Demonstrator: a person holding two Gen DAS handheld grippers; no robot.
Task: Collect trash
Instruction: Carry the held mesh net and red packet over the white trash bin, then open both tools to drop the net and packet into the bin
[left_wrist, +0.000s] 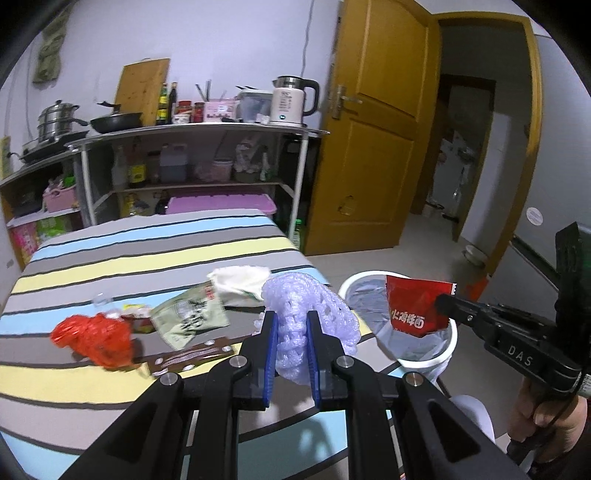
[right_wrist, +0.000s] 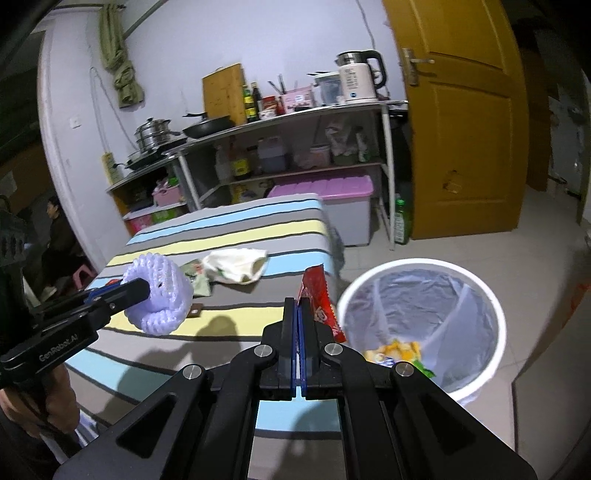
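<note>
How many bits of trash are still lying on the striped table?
5 visible: red bag, green packet, brown wrapper, white cloth, a small wrapper between bag and packet. Others may be hidden.

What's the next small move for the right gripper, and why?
Probably carry the red packet a little further over the white bin, then open. The right gripper is shut on it, but in its own view the packet sits at the bin's near rim, not clearly above the lined opening. The left gripper holds the purple foam net.
</note>
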